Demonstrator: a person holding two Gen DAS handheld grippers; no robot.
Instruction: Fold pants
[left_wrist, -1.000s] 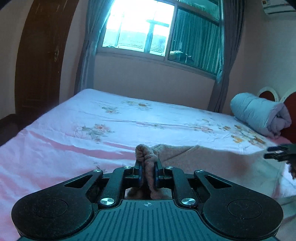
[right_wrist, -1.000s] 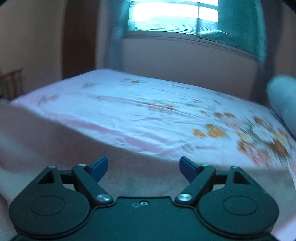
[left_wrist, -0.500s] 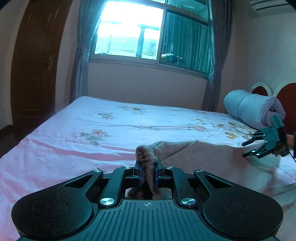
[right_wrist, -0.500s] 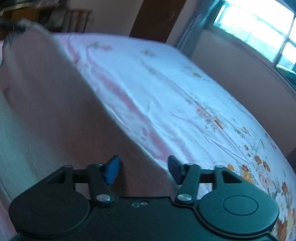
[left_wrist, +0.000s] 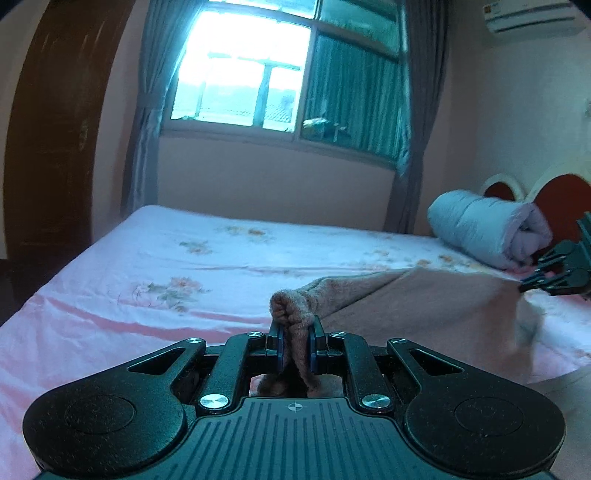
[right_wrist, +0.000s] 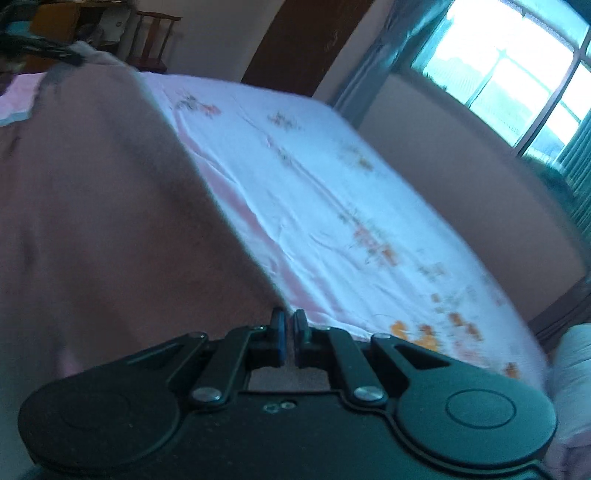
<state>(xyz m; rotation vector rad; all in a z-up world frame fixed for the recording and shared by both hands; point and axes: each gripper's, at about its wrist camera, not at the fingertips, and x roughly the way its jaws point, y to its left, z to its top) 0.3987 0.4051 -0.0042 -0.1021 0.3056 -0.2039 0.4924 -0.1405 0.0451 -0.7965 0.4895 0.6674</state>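
Note:
Brown-pink fleece pants (left_wrist: 424, 306) hang stretched above the pink flowered bed (left_wrist: 147, 266). My left gripper (left_wrist: 295, 328) is shut on a bunched end of them, the fabric squeezed between its blue pads. At the right edge of the left wrist view, my right gripper (left_wrist: 522, 287) meets the far corner of the pants. In the right wrist view the right gripper (right_wrist: 289, 322) has its jaws closing to a thin gap, with the edge of the pants (right_wrist: 110, 221) running in between them. From there the cloth spreads away to the upper left.
A rolled pale-blue quilt (left_wrist: 480, 229) lies by the red headboard (left_wrist: 565, 199) at the right. The bed sheet (right_wrist: 332, 184) stretches toward the window wall. A dark door (left_wrist: 55, 147) stands at the left, and a wooden chair (right_wrist: 151, 40) beyond the bed's end.
My right gripper's jaws went from wide apart to nearly together at the pants' edge, and it rolled and rose. The pants' far side lifted taut. My left gripper kept its grip.

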